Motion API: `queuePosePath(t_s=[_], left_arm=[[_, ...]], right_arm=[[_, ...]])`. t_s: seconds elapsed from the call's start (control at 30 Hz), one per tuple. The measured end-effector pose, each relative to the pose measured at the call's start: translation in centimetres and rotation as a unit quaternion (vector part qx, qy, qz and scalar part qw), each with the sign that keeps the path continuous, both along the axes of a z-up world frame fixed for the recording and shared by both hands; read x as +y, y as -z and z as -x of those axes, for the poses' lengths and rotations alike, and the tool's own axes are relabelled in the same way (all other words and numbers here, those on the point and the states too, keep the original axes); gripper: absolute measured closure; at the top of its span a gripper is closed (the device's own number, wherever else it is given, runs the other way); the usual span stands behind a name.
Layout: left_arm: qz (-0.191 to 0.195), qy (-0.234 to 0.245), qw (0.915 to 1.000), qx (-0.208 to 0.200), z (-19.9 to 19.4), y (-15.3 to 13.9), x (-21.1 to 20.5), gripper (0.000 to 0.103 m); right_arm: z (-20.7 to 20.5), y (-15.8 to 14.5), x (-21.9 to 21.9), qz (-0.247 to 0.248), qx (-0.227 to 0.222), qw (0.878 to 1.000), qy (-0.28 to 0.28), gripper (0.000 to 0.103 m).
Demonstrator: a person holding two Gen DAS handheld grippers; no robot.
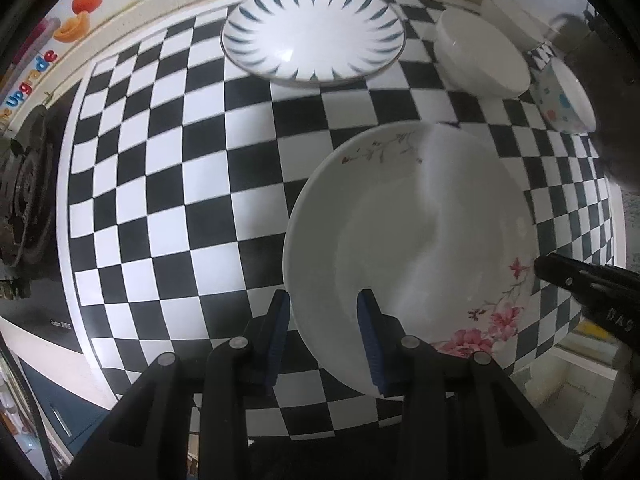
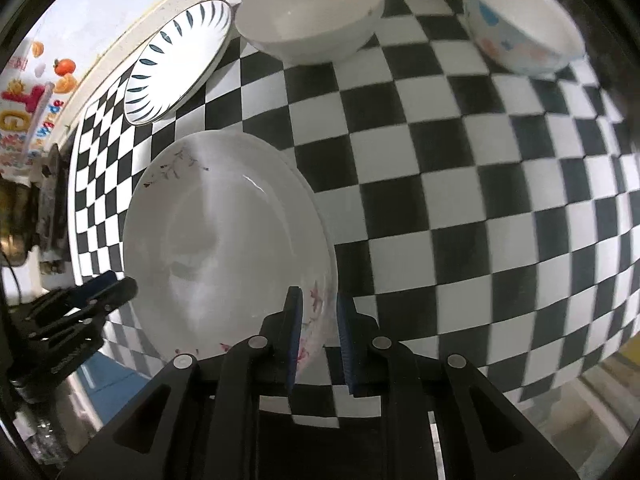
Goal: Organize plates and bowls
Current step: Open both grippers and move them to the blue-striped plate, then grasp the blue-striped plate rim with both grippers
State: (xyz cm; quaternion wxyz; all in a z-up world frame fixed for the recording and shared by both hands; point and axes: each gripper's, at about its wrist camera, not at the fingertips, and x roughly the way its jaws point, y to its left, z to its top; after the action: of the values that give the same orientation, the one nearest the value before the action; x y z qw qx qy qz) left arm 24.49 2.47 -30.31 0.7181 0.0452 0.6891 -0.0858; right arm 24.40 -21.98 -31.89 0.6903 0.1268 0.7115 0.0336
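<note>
While both tools [image 1: 325, 312] [image 2: 319, 312] straddle floral plate [image 1: 412, 240] rim, w/ gaps

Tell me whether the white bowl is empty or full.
Empty. The right wrist view shows the white bowl's bare inside, with nothing in it.

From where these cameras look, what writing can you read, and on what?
"Upgrade": coloured letters on the wall poster with fruit pictures.
"DAS": raised letters on the right gripper, cut off at the frame edge.
Small print on the stove top: too blurred to read.
Plates and bowls: no writing.
</note>
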Motion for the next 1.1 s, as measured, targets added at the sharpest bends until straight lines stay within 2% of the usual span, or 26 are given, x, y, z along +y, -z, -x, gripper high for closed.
queuePosePath(t_s=[0.1, 0.17, 0.27, 0.37, 0.47, 0.63, 0.77, 0.93, 1.1], left_arm=[[0.007, -0.001, 0.9999, -0.014, 0.1, -1.3, 0.0, 0.071], [0.016, -0.005, 0.9997, -0.017, 0.0, -2.1, 0.2, 0.071], [0.031, -0.016, 0.9991, -0.023, -0.5, -3.5, 0.6, 0.071], [0.047, -0.029, 0.9979, -0.033, -1.3, -4.8, 1.2, 0.071], [0.055, -0.042, 0.9964, -0.048, -3.0, -6.1, 2.1, 0.071], [0.040, -0.059, 0.9945, -0.076, -8.1, -6.9, 3.4, 0.070], [0.022, -0.076, 0.9932, -0.085, -12.7, -6.0, 5.1, 0.070], [0.023, -0.101, 0.9924, -0.066, -17.7, -3.3, 6.9, 0.070], [0.041, -0.122, 0.9915, -0.021, -20.9, 0.5, 8.0, 0.070]], right_arm=[[0.0, -0.9, 0.7, 0.008, 0.002, 1.000, -0.012, 0.069], [0.1, -1.5, 1.1, -0.002, 0.002, 1.000, -0.017, 0.057], [0.2, -2.7, 1.2, -0.031, -0.003, 0.999, -0.011, 0.046], [-0.4, -4.7, 1.4, -0.050, -0.028, 0.998, -0.004, 0.044], [-2.2, -7.2, 1.7, -0.048, -0.080, 0.996, -0.003, 0.037], [-7.7, -9.7, 2.8, -0.034, -0.118, 0.992, -0.029, 0.037], [-13.4, -9.7, 3.2, -0.025, -0.125, 0.991, -0.033, 0.037], [-20.3, -7.2, 3.8, -0.031, -0.109, 0.993, -0.035, 0.037], [-26.3, -3.5, 4.6, -0.036, -0.077, 0.996, -0.039, 0.039]])
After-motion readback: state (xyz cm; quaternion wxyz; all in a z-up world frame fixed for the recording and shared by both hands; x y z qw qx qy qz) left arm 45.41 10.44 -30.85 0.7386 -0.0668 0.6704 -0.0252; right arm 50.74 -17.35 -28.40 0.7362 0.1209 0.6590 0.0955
